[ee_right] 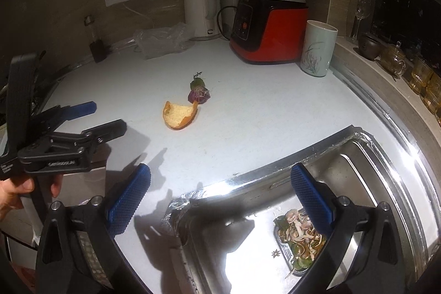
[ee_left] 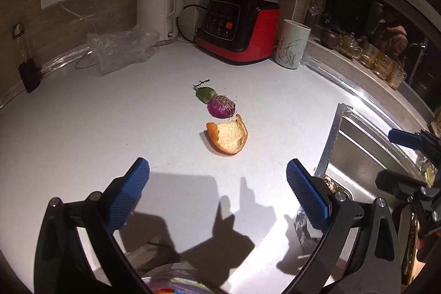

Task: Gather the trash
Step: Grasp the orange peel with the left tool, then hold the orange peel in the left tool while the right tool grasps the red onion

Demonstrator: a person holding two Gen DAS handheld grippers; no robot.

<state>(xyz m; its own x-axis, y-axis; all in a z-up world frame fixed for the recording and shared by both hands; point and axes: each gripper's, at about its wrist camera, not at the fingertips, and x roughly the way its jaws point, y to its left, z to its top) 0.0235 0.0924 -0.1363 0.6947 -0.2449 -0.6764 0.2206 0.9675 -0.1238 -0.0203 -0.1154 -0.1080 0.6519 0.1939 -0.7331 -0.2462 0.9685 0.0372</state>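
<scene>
Orange peel (ee_left: 227,136) lies mid-worktop (ee_left: 82,128), dead ahead of the left gripper (ee_left: 217,192) — jaws wide, empty — nearer than the right gripper (ee_right: 220,194), likewise agape and empty.

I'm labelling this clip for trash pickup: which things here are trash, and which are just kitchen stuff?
Trash: orange peel, onion end, green scrap, sink scraps.
Just there: blender, kettle, cup, plastic bag.

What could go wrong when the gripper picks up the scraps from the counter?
The orange peel touches the onion piece, so closing on one may push the other, perhaps toward the sink. The peel is curved and may slip or tip between the left gripper fingers. The green scrap lies low and may be missed.
</scene>
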